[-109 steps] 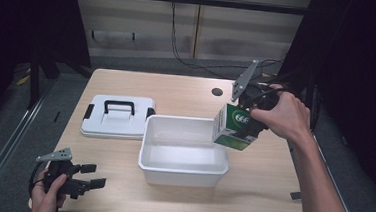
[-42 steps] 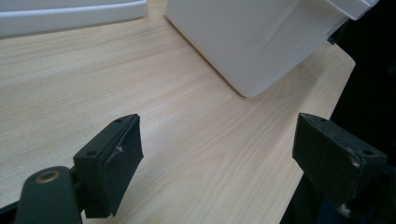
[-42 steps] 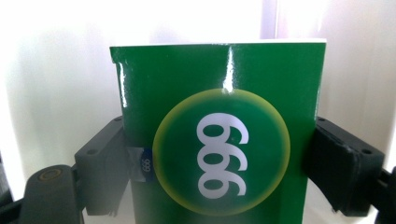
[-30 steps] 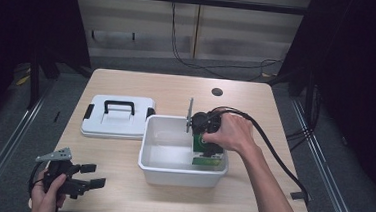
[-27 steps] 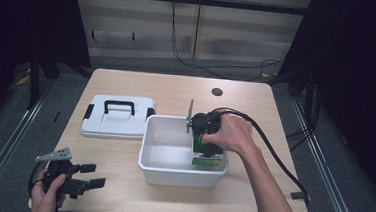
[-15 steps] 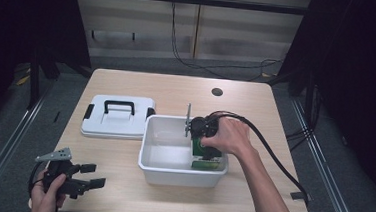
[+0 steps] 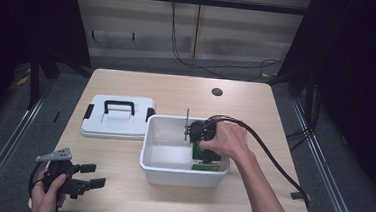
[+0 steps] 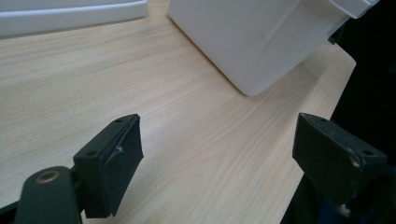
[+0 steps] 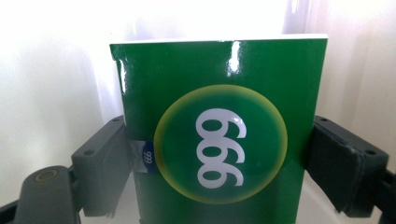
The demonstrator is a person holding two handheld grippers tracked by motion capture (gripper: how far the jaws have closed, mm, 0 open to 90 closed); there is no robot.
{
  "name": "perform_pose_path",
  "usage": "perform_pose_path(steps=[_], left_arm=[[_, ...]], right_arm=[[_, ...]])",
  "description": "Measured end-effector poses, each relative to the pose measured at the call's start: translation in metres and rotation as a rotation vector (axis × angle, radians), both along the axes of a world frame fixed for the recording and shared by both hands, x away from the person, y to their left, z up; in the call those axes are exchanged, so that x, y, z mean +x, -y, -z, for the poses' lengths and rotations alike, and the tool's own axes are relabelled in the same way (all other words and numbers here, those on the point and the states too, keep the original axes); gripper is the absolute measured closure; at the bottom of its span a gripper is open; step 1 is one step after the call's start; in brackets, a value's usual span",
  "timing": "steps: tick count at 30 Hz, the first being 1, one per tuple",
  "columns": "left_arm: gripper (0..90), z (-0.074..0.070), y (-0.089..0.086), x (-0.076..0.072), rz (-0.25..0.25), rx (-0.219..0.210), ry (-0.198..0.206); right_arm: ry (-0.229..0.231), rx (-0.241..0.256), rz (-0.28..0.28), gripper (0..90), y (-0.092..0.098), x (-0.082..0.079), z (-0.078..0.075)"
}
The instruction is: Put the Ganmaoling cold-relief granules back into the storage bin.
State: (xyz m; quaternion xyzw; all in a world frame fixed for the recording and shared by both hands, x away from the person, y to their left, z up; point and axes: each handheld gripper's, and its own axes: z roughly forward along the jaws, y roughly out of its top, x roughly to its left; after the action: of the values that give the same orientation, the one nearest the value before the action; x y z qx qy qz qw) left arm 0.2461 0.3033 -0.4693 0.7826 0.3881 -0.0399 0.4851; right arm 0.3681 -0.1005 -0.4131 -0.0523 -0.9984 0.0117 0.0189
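On our table (image 7: 177, 92), the white lid (image 7: 117, 117) lies just left of the white bin (image 7: 165, 157), whose walls hem in the right gripper (image 7: 204, 146). It clenches the green box (image 9: 219, 126) by both sides at the bin's right end. Our left gripper (image 8: 217, 154) rests released over bare wood, well apart.

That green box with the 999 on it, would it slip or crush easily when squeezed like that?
The green box looks glossy, so it may be slippery. Its flat sides sit squarely between the right gripper jaws, which probably helps. It seems like thin card, so hard squeezing could dent it.
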Motion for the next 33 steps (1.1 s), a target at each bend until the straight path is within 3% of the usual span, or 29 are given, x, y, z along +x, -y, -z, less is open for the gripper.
perform_pose_path(steps=[7, 16, 18, 26, 30, 31, 32, 33], left_arm=[[16.0, 0.000, 0.000, 0.000, 0.001, 0.001, 0.000], [16.0, -0.001, -0.001, 0.000, 0.001, 0.002, 0.003], [16.0, -0.001, -0.001, 0.000, 0.001, 0.003, 0.002], [16.0, 0.000, -0.001, 0.000, 0.000, 0.003, 0.002], [16.0, -0.001, -0.001, 0.000, -0.001, 0.006, 0.003], [16.0, -0.001, -0.001, 0.000, 0.001, 0.008, 0.004], [16.0, -0.001, -0.001, 0.000, 0.001, 0.008, 0.004], [16.0, -0.001, -0.001, 0.000, -0.001, 0.005, 0.003]], right_arm=[[-0.004, -0.003, 0.006, 13.5, 0.000, 0.001, 0.001], [0.023, 0.055, -0.023, 9.8, 0.005, -0.002, -0.008], [0.040, 0.098, -0.019, 9.6, 0.009, -0.003, -0.013], [0.048, 0.180, 0.004, 9.0, 0.020, -0.006, -0.023], [0.076, 0.232, 0.042, 9.0, 0.028, -0.007, -0.029], [0.083, 0.267, 0.059, 9.1, 0.031, -0.007, -0.033], [0.083, 0.267, 0.059, 9.1, 0.031, -0.007, -0.033], [0.091, 0.316, 0.056, 9.1, 0.035, -0.007, -0.035]])
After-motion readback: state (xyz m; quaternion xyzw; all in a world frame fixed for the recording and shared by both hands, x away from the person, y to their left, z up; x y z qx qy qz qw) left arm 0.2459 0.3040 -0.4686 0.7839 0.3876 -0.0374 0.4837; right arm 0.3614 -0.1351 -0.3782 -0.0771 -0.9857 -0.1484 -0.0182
